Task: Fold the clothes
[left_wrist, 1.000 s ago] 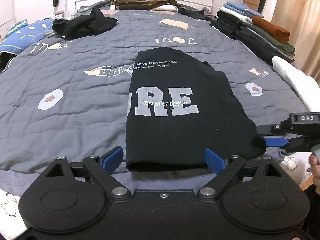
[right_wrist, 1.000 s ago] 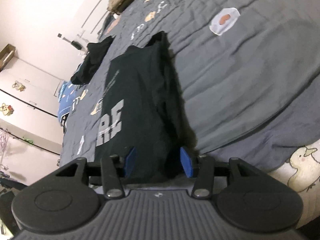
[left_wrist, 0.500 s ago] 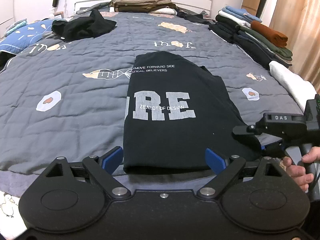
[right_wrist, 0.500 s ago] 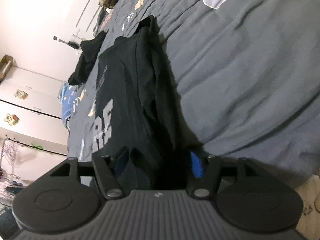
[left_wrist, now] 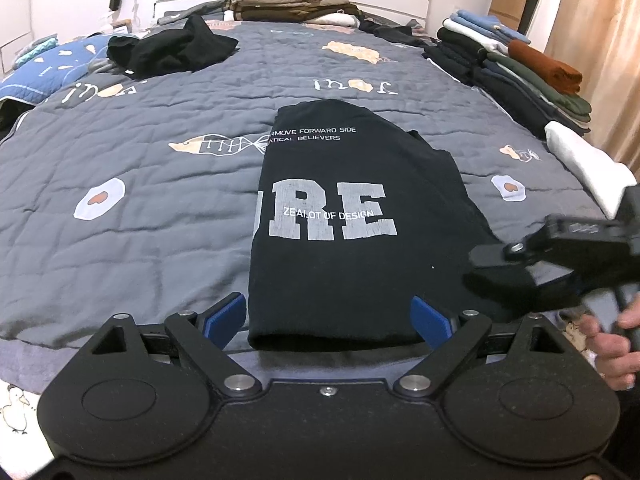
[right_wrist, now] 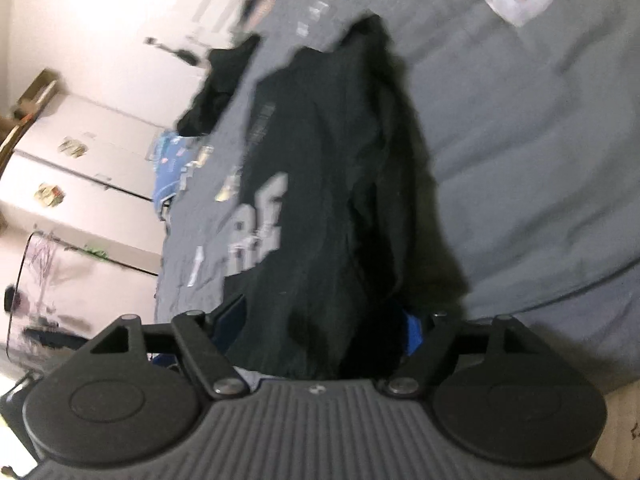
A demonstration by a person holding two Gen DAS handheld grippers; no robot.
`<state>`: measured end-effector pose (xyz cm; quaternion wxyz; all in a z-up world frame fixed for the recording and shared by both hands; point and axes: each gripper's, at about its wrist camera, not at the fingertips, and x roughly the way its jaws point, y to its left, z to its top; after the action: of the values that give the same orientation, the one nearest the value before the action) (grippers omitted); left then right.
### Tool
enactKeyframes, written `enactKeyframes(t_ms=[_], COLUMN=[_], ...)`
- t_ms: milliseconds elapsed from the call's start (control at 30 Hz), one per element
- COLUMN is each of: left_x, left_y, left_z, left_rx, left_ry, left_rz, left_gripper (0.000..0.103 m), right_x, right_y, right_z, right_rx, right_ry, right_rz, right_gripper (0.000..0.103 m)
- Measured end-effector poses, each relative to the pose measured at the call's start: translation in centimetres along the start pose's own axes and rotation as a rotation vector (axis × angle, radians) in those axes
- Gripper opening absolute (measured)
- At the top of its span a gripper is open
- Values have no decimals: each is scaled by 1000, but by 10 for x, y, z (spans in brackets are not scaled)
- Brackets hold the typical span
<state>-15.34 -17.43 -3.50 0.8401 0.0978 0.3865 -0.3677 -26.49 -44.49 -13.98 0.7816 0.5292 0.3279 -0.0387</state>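
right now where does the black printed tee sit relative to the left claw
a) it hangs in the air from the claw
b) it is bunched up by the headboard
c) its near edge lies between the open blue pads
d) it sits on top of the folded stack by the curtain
c: the left wrist view shows the black tee flat on the grey quilt, its near edge between the spread pads of the left claw.

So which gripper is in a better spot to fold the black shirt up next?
Probably the left gripper: its open jaws straddle the black T-shirt's near hem squarely. The right gripper sits at the shirt's right edge, jaws opening with cloth between them.
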Motion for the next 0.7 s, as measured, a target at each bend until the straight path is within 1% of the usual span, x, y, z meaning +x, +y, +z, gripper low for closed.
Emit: enactKeyframes(t_ms=[100, 133, 167, 200, 233, 300, 333, 400, 433, 533, 600, 700], left_x=[2, 2, 2, 2, 3, 3, 3, 3, 3, 5, 5, 7], left_y=[-2, -3, -2, -1, 0, 1, 1, 0, -1, -1, 3, 14], left_z=[-1, -1, -1, -2, -2, -1, -1, -1, -1, -1, 0, 4], left_rx=[12, 14, 15, 12, 9, -1, -2, 0, 1, 7, -6, -44], left_ry=[6, 7, 7, 8, 10, 10, 8, 8, 8, 15, 10, 11], left_rz=[0, 0, 0, 1, 3, 9, 9, 7, 6, 5, 3, 9], left_gripper=[89, 89, 89, 89, 89, 89, 89, 89, 89, 89, 89, 89], right_x=[10, 8, 4, 1, -3, -9, -8, -2, 2, 10, 12, 9], right_y=[-14, -11, -5, 1, 4, 10, 10, 3, -1, -10, -11, -10], right_z=[4, 5, 5, 6, 5, 4, 5, 5, 5, 6, 6, 5], right_rx=[73, 66, 34, 6, -2, -16, -16, 9, 28, 76, 94, 81], right_ry=[3, 5, 3, -1, -11, -28, -25, -5, 6, 29, 34, 34], right_rz=[2, -3, -15, -22, -6, 22, 21, 3, -5, -16, -13, -24], right_gripper=[67, 57, 48, 35, 31, 29, 29, 29, 32, 33, 34, 33])
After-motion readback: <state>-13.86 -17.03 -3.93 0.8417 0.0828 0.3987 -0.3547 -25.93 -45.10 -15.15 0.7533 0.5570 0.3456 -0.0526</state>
